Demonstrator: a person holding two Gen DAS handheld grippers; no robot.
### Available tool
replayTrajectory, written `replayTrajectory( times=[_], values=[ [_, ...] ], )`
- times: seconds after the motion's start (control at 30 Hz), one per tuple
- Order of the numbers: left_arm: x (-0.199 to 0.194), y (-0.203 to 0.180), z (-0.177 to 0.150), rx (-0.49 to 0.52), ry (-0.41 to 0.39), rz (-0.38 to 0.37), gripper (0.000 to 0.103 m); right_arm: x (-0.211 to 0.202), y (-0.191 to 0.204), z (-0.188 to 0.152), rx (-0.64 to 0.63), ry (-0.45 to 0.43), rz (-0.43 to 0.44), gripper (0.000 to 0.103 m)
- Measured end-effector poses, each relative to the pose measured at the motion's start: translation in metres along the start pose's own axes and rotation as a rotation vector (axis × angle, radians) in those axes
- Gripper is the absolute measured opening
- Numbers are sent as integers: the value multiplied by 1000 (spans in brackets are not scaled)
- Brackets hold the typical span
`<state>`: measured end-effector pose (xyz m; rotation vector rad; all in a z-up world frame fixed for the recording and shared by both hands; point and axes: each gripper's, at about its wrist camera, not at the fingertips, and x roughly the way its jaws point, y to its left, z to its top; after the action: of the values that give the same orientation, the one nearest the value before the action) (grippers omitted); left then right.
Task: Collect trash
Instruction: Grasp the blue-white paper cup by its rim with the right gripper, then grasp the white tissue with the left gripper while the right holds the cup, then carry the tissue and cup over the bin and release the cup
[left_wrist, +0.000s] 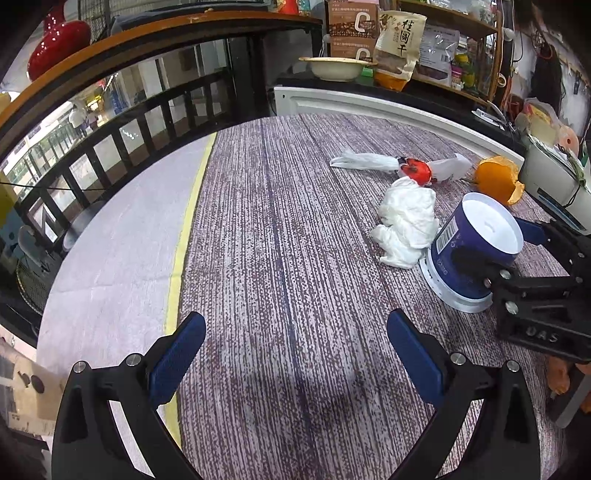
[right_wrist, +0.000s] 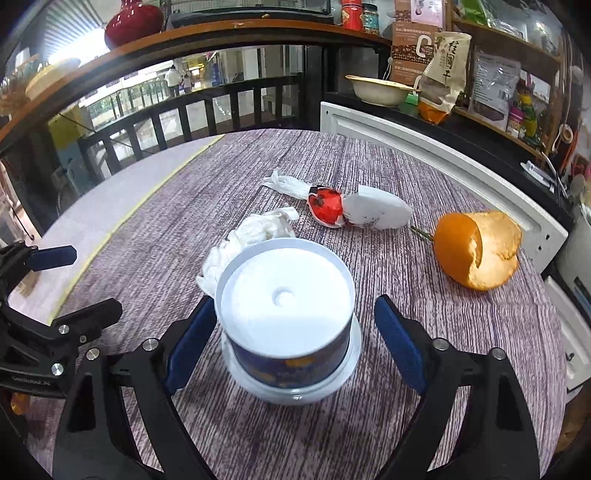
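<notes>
An upside-down blue and white cup (right_wrist: 288, 321) stands on the purple striped tablecloth (right_wrist: 369, 424), between the open fingers of my right gripper (right_wrist: 295, 328); the left pad is at its side, the right pad a gap away. The cup also shows in the left wrist view (left_wrist: 474, 251). Behind it lie a crumpled white tissue (right_wrist: 255, 232), a red and white wrapper (right_wrist: 343, 208) and an orange peel (right_wrist: 476, 254). My left gripper (left_wrist: 295, 354) is open and empty over bare cloth, left of the cup.
A white panel (right_wrist: 443, 155) borders the table's far right edge. Shelves with packets and a bowl (right_wrist: 380, 90) stand behind it. A dark railing (left_wrist: 110, 140) runs past the table's far left edge. A grey device (left_wrist: 554, 184) sits at the right.
</notes>
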<state>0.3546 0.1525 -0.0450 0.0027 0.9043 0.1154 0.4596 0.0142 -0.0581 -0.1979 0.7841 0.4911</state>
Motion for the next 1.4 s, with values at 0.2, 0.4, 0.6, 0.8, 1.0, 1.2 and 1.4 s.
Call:
replayTrajectory(
  times=[0.2,0.4,0.6,0.8,1.0,1.2,1.4],
  values=[
    [10,-6,10,23,3,-6,97,-18,-8,2,21,-35,6,69],
    [25,-30,31,33,7,-79,97,-61,-24,-8,16,-79,-56,69],
    [48,-64,52,56,27,-95,94,-91,-39,-30,53,-72,-45,69],
    [66,-81,60,57,59,-75,61,-110,-50,-46,80,-85,-43,69],
    [55,-81,54,31,37,-72,35,-123,-60,-59,125,-108,-37,69],
    [31,-80,39,3,8,-96,32,-138,-66,-77,174,-124,-30,69],
    [-7,-88,9,18,-26,-139,32,-158,-73,-103,210,-136,-42,69]
  ],
)
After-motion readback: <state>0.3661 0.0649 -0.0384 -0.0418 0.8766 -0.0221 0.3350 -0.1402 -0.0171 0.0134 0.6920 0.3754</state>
